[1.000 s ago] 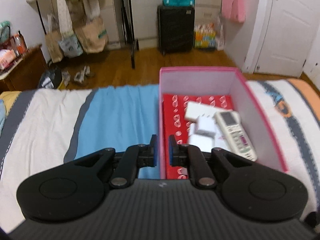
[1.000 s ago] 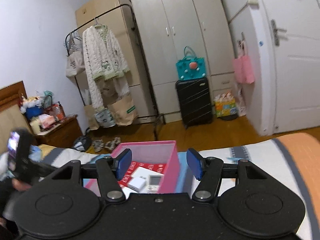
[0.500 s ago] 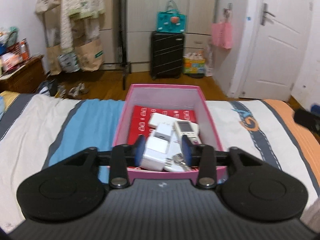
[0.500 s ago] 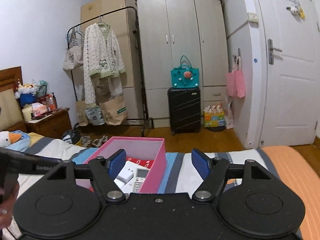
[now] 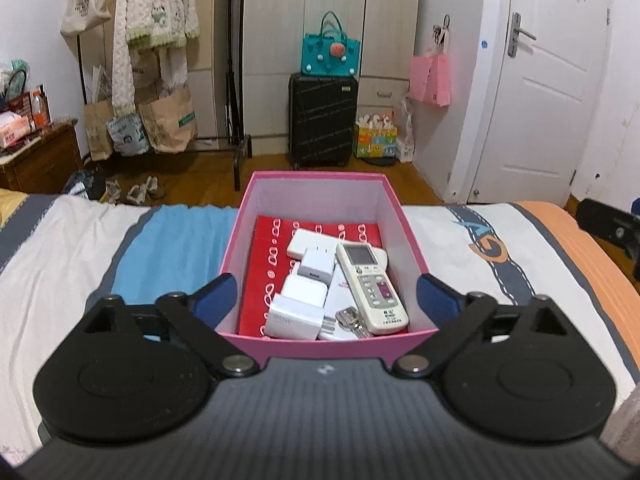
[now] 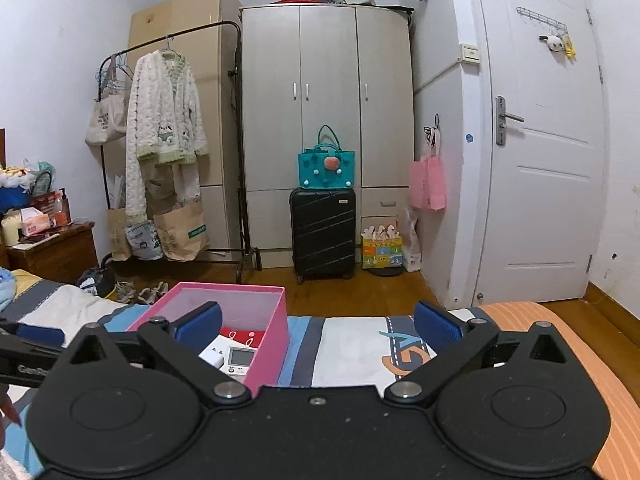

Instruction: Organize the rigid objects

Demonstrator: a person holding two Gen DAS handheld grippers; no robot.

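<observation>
Nearest in the left wrist view, the left tongs [image 5: 326, 294] fill the bottom of the frame, their jaws opening wide with one blue pad at either side of the near wall of the pink box [image 5: 240, 236]; the pads press on nothing. In the right wrist view the right tongs [image 6: 316, 322] are likewise opening, with nothing gripped and only the box and the bed [image 6: 352, 344] showing in the gap.

Just beyond the left tongs, at the centre of the frame, the box sits on the striped bed. Inside, on a red patterned lining, lie a remote control [image 5: 370, 288] along the right side, two white chargers [image 5: 298, 312] at the near left with another plug [image 5: 317, 264] behind them, a small bunch of keys [image 5: 352, 320] at the near wall, and a white flat pack [image 5: 312, 242] farther back. No loose thing shows on the bedding, so the sorting looks close to done.

The risk lies in the soft mattress: a nudge from either pad on the pink wall could tip or slide the box, and the loosely stacked chargers could shift. The keys are half tucked under the remote and would be awkward to pick out.

Farther off, in the upper centre, a black suitcase [image 5: 322, 120] stands before the wardrobe [image 6: 326, 100].
</observation>
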